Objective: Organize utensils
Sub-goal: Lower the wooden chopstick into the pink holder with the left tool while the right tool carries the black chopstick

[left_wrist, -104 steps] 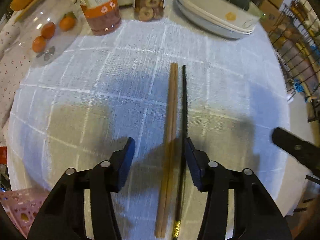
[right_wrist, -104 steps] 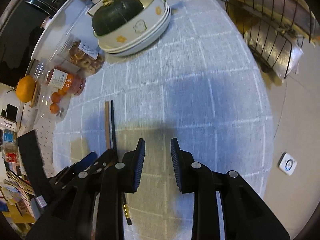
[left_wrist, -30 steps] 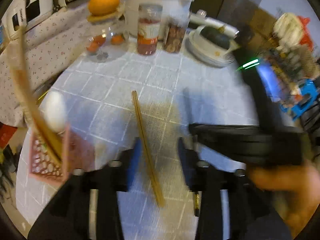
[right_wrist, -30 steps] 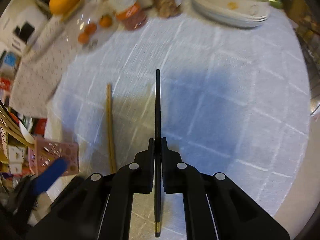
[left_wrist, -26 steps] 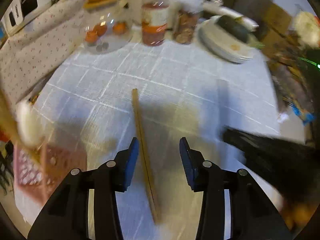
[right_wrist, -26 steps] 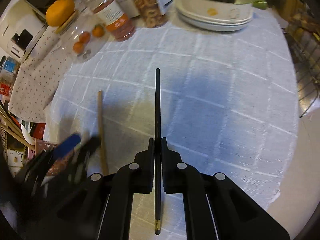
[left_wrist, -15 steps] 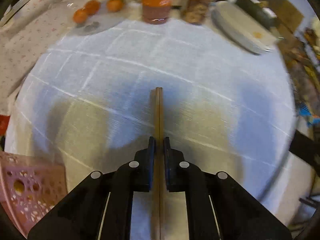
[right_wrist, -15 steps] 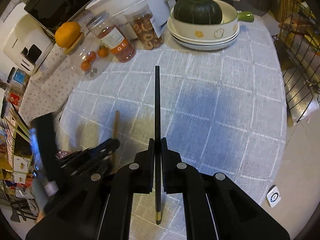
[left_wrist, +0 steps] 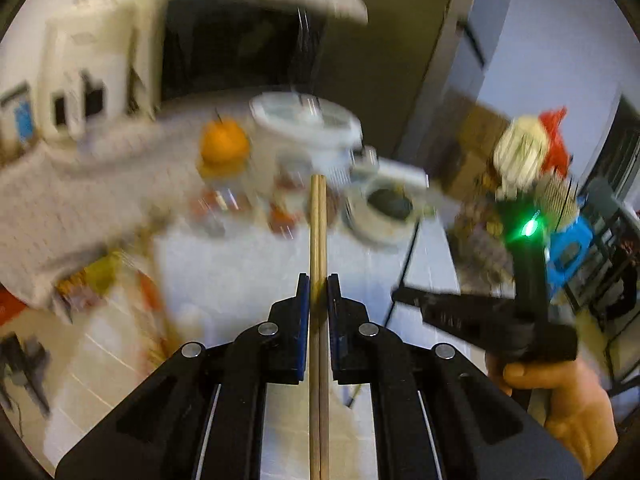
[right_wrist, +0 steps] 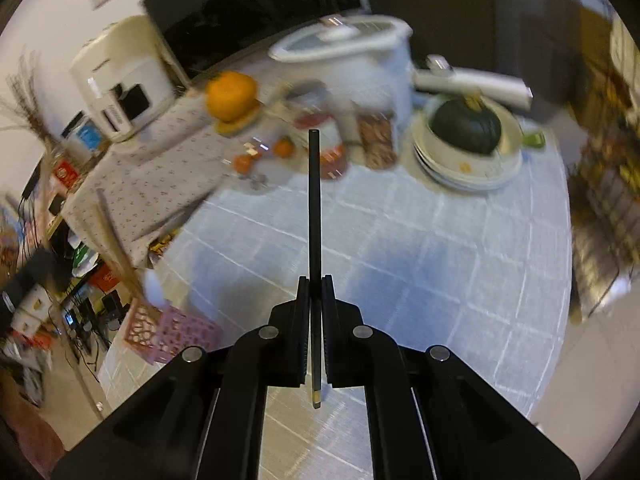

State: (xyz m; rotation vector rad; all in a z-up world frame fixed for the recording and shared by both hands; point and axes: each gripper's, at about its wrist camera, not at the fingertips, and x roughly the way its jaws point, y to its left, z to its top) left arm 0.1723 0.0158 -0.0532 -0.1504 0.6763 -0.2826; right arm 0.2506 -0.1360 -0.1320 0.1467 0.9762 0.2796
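Round table [right_wrist: 460, 264] under a pale checked cloth, crowded at its far edge with a rice cooker [right_wrist: 360, 56], a green squash [right_wrist: 466, 126] in stacked bowls, jars. Pink basket [right_wrist: 172, 334] at the near left edge. Left gripper [left_wrist: 319, 292] pinching wooden chopsticks [left_wrist: 319, 232], raised above the cloth. Right gripper [right_wrist: 316, 292] clamped on black chopsticks [right_wrist: 315, 200], likewise aloft.

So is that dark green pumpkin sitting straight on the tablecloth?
No, the dark green pumpkin sits in a cream bowl stacked on plates, not straight on the checked tablecloth.
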